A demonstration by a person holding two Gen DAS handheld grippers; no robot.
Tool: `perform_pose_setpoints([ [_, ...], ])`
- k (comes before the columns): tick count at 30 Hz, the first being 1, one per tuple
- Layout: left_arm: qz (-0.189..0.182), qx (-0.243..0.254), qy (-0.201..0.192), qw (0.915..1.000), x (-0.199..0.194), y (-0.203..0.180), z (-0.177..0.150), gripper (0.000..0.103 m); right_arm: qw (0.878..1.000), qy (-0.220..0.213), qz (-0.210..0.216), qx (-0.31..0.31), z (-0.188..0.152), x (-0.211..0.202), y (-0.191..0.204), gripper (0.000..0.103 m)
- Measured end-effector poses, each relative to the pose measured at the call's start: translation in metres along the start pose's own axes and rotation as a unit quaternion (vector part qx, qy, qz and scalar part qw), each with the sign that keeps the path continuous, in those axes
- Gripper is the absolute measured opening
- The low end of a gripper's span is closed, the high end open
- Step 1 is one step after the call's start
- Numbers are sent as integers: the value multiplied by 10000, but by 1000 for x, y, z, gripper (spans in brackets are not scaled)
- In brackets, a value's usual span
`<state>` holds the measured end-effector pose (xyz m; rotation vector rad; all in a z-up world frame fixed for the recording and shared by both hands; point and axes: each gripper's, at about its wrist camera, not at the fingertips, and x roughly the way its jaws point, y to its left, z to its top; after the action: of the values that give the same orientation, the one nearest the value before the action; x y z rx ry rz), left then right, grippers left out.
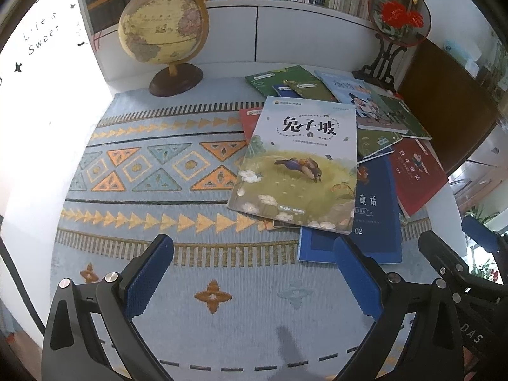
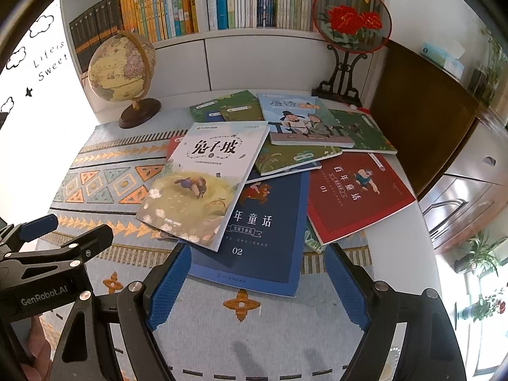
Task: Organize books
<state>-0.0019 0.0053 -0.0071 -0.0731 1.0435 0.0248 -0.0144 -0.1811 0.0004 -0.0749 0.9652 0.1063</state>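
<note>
Left gripper (image 1: 254, 273) nearest, jaws apart, nothing between them, hovering over the patterned table runner (image 1: 152, 165). Right gripper (image 2: 257, 282) likewise spread wide and empty, just near of the book pile's near edge.

Pile sits right of centre on the runner, books overlapping loosely. Navy book marked 02 (image 2: 263, 238) lies nearest. Rabbit-cover book (image 2: 203, 184) rests on top of it, tilted. Red book marked 01 (image 2: 355, 193) to the right. Beyond: green books (image 2: 228, 108) and pale blue book (image 2: 301, 120).

Far left: globe (image 1: 163, 28). Far right: embroidered round fan on stand (image 2: 350, 19). Bookshelf (image 2: 222, 0) behind, spines upright.
</note>
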Motion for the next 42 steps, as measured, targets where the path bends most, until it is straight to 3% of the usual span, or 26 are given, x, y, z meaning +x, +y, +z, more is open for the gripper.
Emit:
perform_pose_setpoints([
  [22,-135,-33,97,9999,2,0,-4,101,9999,31,143,23,-2,-2,0,84],
  [42,4,-129,218,9997,9,10,-6,101,9998,109,161,73,-4,-2,1,84],
])
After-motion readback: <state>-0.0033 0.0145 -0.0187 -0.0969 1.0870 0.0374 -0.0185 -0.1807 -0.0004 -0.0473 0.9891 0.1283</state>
